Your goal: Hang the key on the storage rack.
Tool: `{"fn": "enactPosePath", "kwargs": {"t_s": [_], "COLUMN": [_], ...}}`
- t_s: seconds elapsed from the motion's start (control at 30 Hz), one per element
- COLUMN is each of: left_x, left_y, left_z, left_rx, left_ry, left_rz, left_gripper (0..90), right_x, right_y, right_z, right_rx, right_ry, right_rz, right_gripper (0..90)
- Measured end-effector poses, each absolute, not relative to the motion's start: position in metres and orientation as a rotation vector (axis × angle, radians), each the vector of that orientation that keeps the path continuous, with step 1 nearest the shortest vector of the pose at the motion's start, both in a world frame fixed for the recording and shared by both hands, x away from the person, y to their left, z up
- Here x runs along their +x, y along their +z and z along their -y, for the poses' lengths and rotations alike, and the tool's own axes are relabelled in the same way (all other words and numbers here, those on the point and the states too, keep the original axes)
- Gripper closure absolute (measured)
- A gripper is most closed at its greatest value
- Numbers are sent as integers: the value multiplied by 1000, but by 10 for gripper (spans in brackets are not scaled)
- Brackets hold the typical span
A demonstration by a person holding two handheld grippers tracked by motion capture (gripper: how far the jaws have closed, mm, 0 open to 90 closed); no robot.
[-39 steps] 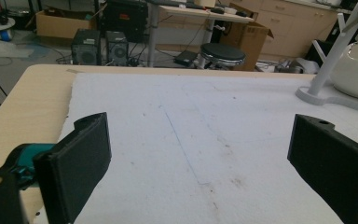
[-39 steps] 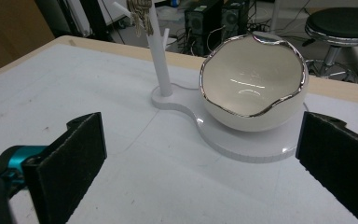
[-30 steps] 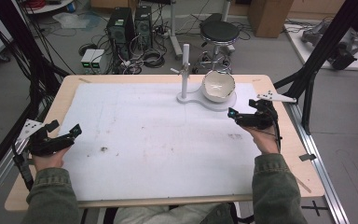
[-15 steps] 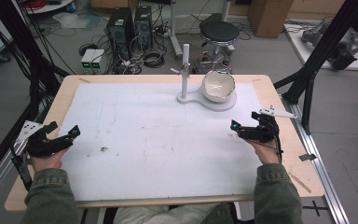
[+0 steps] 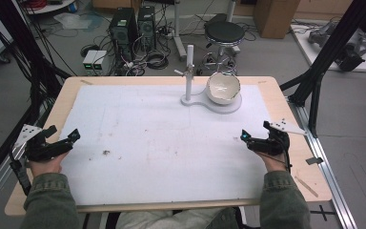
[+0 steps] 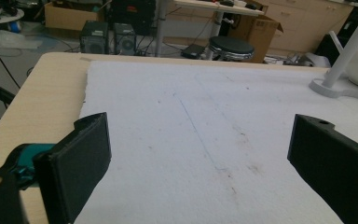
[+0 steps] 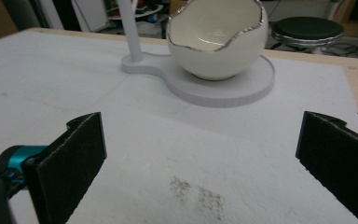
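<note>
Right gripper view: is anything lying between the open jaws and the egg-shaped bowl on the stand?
Nothing visible does. Between the right gripper and the white bowl lies only bare white mat, with a faint dark smudge close to the jaws.

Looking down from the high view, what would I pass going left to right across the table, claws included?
Left claw → small dark smudge on the white mat → white stand post → egg-shaped white bowl → right claw.
</note>
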State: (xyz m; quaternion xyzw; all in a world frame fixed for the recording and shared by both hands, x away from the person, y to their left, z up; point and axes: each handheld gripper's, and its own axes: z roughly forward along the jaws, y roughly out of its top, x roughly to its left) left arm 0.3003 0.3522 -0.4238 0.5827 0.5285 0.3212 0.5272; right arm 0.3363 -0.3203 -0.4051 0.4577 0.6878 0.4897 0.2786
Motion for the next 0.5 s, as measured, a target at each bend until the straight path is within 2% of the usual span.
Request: {"fn": "enactPosePath", "kwargs": {"t_s": [0.1,0.5], "left_x": [299,301], "left_y": [-423,-421], "left_z": [-351,-346], "left_rx": [1387,1403], "left_ry": [775,795], "left_rz": [-1260,-1247], "left_gripper": [64,64], "right_x": [333,328], "right_y": [-416,-412], "right_z": [321,325], "right_rx": [1228,1248], "right_ry": [1266,1335], "right_rz": [-1840,-1784], "right_gripper": [5,5]}}
